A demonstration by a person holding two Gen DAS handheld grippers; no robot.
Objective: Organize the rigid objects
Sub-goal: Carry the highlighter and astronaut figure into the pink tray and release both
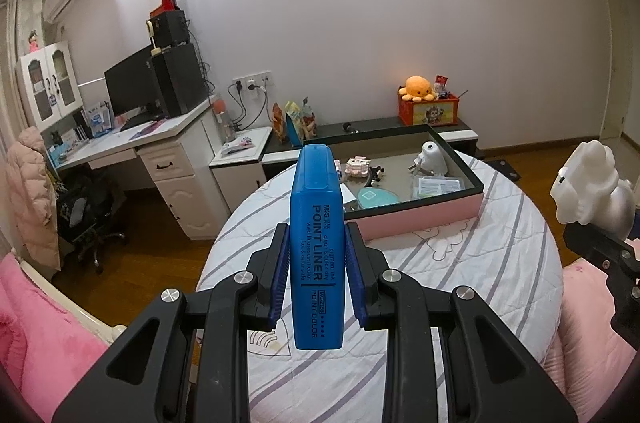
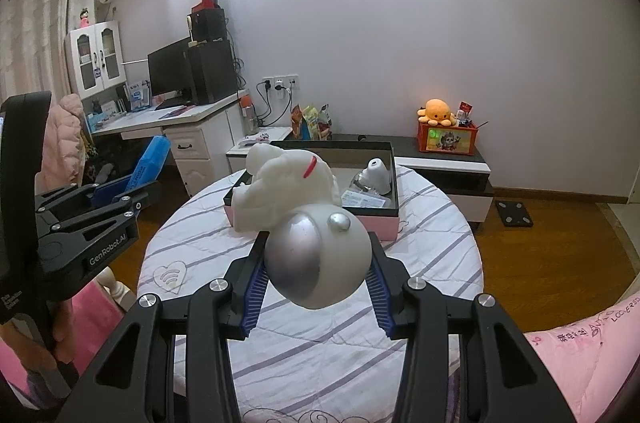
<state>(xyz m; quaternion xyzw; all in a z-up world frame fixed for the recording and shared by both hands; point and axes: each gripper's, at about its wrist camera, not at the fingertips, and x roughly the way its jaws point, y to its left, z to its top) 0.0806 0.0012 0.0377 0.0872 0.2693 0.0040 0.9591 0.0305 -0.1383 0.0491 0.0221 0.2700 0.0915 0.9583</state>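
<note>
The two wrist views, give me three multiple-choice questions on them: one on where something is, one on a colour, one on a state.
1. Where is the open box?
A. on the round table
B. on the floor
C. on the desk

2. What colour is the highlighter in the left gripper?
A. red
B. blue
C. green

3. What is the right gripper doing?
A. hanging open and empty
B. resting inside the box
C. holding the white and silver figure

Answers: 1 A, the box sits on the striped tablecloth. 2 B, its body is blue. 3 C, both pads clamp the figure's silver helmet.
</note>
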